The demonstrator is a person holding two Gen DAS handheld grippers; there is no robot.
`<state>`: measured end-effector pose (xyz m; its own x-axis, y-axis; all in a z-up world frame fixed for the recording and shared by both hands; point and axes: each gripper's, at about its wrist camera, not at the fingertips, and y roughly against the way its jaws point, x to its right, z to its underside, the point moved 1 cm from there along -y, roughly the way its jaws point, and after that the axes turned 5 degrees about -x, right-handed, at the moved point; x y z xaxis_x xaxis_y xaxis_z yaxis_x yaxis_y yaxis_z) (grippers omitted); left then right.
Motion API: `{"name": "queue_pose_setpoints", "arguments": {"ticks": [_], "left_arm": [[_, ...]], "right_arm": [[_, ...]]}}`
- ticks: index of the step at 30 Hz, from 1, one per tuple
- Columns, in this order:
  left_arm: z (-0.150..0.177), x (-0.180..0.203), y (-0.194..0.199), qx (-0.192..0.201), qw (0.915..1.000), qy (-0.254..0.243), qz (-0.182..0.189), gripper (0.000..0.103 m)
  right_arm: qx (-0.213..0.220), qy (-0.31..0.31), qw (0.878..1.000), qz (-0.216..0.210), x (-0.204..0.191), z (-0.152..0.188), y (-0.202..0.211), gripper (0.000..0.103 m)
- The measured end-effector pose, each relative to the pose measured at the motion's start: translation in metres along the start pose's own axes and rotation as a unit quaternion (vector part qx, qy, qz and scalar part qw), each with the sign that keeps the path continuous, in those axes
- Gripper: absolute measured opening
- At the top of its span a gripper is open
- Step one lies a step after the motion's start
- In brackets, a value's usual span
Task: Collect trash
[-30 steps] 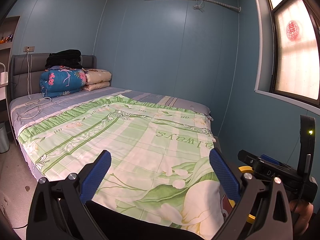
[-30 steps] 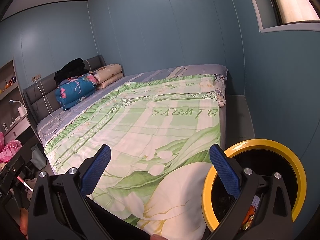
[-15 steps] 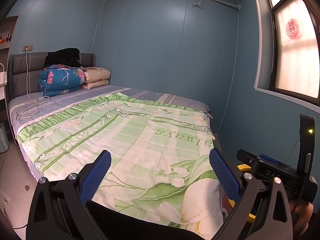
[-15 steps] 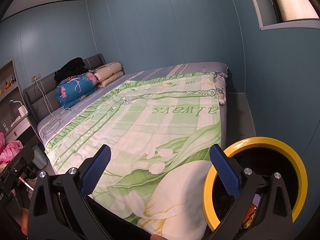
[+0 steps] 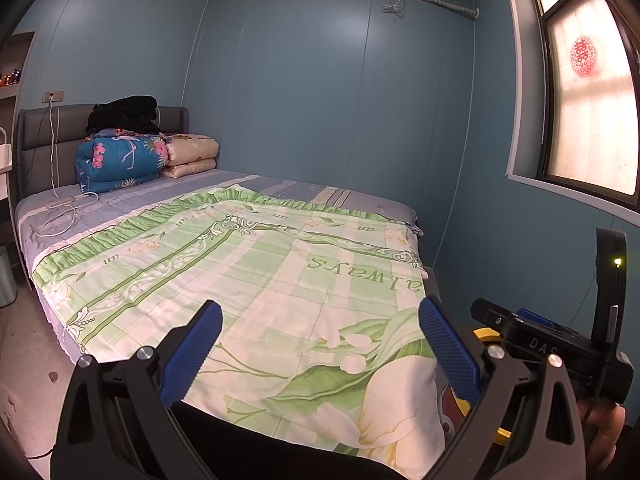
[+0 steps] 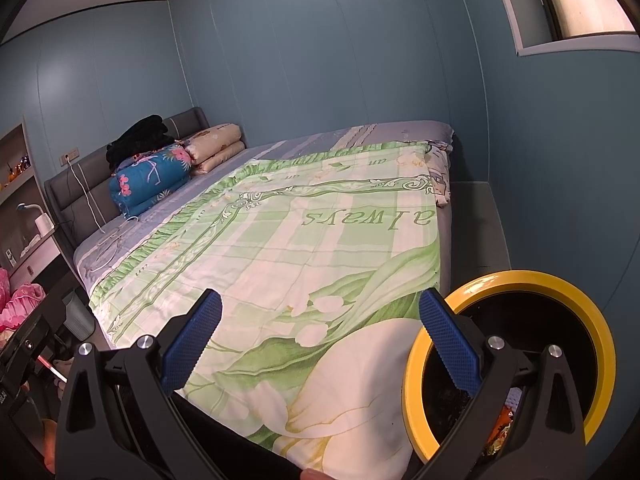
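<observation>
Trash shows only inside the yellow-rimmed bin [image 6: 508,364], which stands on the floor by the foot corner of the bed [image 6: 280,240], at the lower right of the right wrist view; bright scraps lie at its bottom. No loose litter is visible on the green quilt [image 5: 248,280] or on the strip of floor between bed and wall. The step in hand looks like a search, so sweep both cameras slowly along the bed edges and floor, keeping the bin within easy reach for the drop. Left tongs [image 5: 320,344] are spread wide, released, holding and touching nothing, poised above the quilt's near end. Right tongs [image 6: 320,340] are equally wide and empty, with one blue pad overlapping the bin's rim in view.
</observation>
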<state>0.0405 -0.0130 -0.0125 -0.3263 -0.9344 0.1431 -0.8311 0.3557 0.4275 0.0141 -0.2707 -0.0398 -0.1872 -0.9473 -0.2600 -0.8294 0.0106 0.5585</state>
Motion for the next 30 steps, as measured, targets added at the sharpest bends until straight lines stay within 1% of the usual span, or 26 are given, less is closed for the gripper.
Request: {"name": "queue_pose_setpoints", "arguments": {"ticks": [30], "left_arm": [[-0.0012,-0.0017,-0.0010,-0.006,1.0000,0.005,0.003,0.095]], "right_arm": [[-0.007,-0.005,1.000,0.001,0.0001,0.0064,-0.0012,0.095]]}}
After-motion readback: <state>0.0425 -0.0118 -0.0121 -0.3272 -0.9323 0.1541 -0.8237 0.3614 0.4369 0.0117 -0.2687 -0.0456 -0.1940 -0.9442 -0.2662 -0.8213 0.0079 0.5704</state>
